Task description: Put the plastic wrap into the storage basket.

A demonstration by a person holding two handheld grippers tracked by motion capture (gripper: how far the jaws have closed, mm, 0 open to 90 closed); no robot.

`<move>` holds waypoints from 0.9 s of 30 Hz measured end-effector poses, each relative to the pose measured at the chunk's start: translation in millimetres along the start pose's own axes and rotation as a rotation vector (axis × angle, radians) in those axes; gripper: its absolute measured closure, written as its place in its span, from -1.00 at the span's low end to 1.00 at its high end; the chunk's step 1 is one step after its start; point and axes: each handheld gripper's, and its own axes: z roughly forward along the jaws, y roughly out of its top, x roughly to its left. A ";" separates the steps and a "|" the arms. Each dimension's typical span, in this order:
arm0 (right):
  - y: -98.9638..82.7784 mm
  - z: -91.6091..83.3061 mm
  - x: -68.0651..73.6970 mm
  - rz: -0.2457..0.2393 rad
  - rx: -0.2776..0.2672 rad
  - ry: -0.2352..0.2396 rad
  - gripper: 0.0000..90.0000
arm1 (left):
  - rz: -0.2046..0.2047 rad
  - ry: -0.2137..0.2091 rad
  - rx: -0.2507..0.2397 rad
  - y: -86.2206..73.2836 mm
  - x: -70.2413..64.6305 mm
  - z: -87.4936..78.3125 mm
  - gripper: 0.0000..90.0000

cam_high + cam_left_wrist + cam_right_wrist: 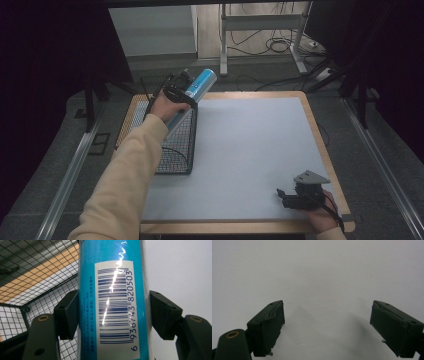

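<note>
A blue cylindrical can (202, 80) with a white barcode label (115, 302) is held tilted above the far end of a black wire basket (177, 150), its top pointing up and away. My left gripper (182, 97) is shut on the can, and both black pads (67, 315) press its sides. The basket's mesh (37, 282) lies below and to the left of the can. My right gripper (283, 197) rests at the table's front right corner, its jaws pointing left. It stands open (327, 322) with nothing but grey mat between its fingers.
A grey mat (250, 145) covers the wooden table (320, 145). The basket stands at the mat's left edge. Beyond the far edge are floor cables and white desk legs (222, 45). Metal rails (380, 155) run along both sides.
</note>
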 end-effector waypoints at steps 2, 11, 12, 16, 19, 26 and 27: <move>-0.1 0.4 -0.2 0.001 0.002 0.000 -0.72 | 0.003 0.002 0.006 -0.4 0.4 2.7 -0.30; -0.4 0.2 -0.8 0.002 0.002 -0.002 -0.72 | 0.000 0.012 0.029 -2.4 3.7 16.6 -0.30; -0.4 0.2 -0.9 0.002 0.002 -0.002 -0.72 | -0.006 0.012 0.027 -2.5 4.7 17.3 -0.30; -0.3 0.2 -0.4 0.001 0.003 -0.001 -0.72 | -0.002 0.023 0.029 -2.8 4.7 17.9 -0.30; -0.3 0.1 -0.1 0.000 0.003 -0.001 -0.72 | 0.002 0.026 0.037 -3.3 5.6 19.1 -0.30; -0.4 0.5 0.1 -0.002 0.005 -0.002 -0.72 | -0.005 0.073 0.078 -8.4 13.2 30.0 -0.30; -0.4 0.9 -0.1 0.000 0.008 -0.003 -0.72 | -0.005 0.081 0.086 -9.5 14.2 32.2 -0.30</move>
